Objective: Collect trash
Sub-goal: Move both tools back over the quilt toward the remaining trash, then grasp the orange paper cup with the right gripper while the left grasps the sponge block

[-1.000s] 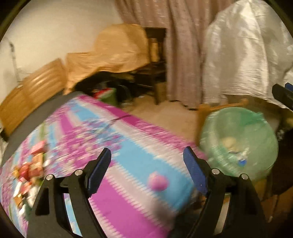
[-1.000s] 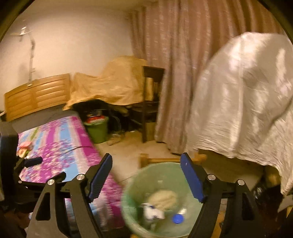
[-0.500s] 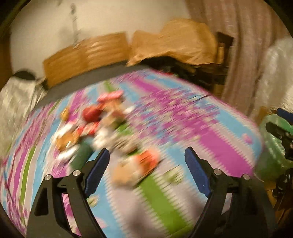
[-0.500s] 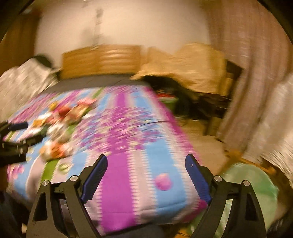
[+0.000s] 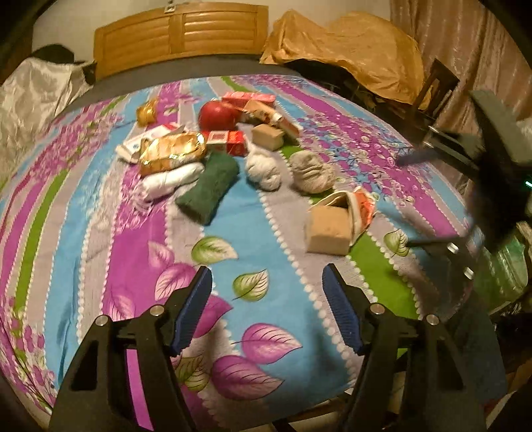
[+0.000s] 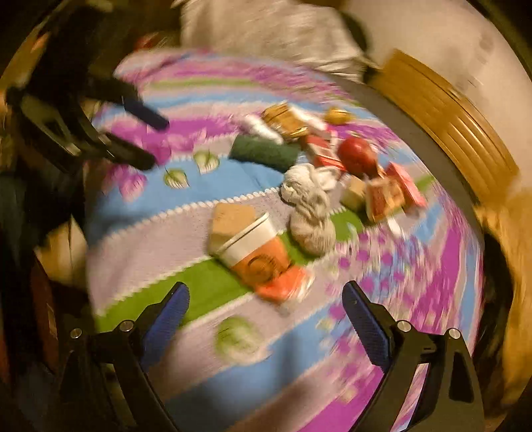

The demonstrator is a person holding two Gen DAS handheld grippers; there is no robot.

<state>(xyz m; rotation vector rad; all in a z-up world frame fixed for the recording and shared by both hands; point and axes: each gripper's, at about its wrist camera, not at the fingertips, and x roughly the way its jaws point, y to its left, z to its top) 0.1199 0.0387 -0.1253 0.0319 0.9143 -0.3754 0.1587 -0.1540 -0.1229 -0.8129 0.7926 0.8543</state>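
A pile of trash lies on the bed's floral blanket (image 5: 252, 232). A squashed orange and white paper cup (image 5: 357, 207) lies against a brown box (image 5: 327, 229); both show in the right wrist view, the cup (image 6: 256, 252) and the box (image 6: 229, 219). Further back are crumpled grey paper balls (image 5: 311, 171), a green roll (image 5: 209, 184), a gold wrapper (image 5: 171, 151), a red ball (image 5: 217, 114) and red cartons (image 5: 226, 139). My left gripper (image 5: 267, 309) is open and empty over the near blanket. My right gripper (image 6: 266, 319) is open and empty just short of the cup.
A green bin (image 5: 505, 269) stands at the bed's right edge, partly hidden by the right gripper's body (image 5: 492, 166). A wooden headboard (image 5: 179, 30) is behind the bed. A covered heap (image 5: 349, 43) and a chair (image 5: 432, 89) stand at the back right.
Both grippers have swung away from the green bin to the bed. The trash pile is now in front of them, and the right gripper is close to the cup.
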